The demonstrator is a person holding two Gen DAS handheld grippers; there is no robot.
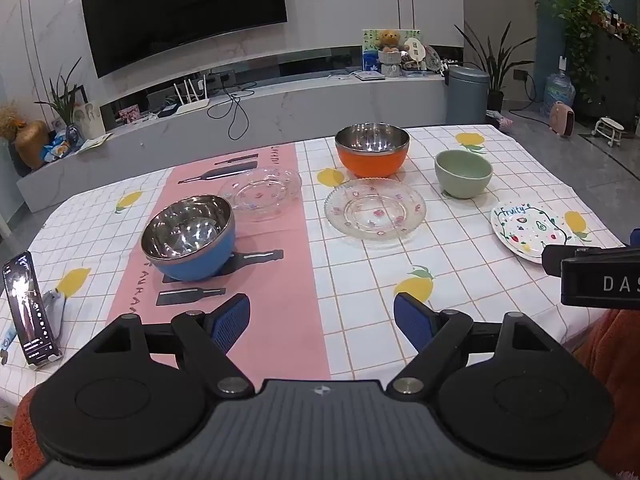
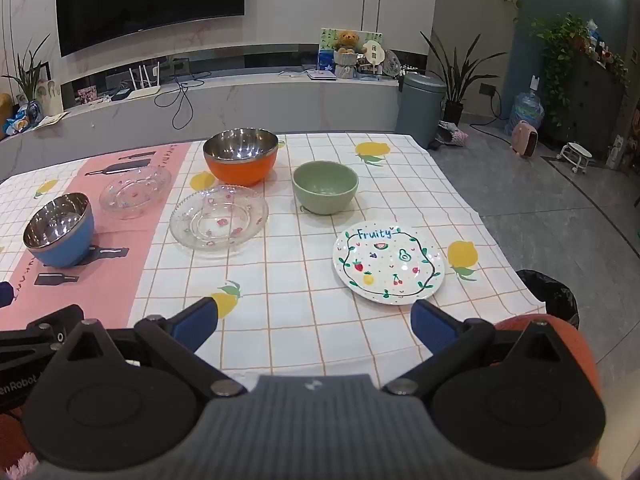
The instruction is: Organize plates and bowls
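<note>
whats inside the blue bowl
The blue bowl looks empty: its shiny steel inside shows only reflections, in both views. Its near wall hides a little of the bottom, so that strip cannot be checked.

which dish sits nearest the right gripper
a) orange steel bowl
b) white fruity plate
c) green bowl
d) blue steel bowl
b: in the right wrist view the white Fruity plate lies just ahead of the open right gripper, by its right finger, with the other dishes farther off.
</note>
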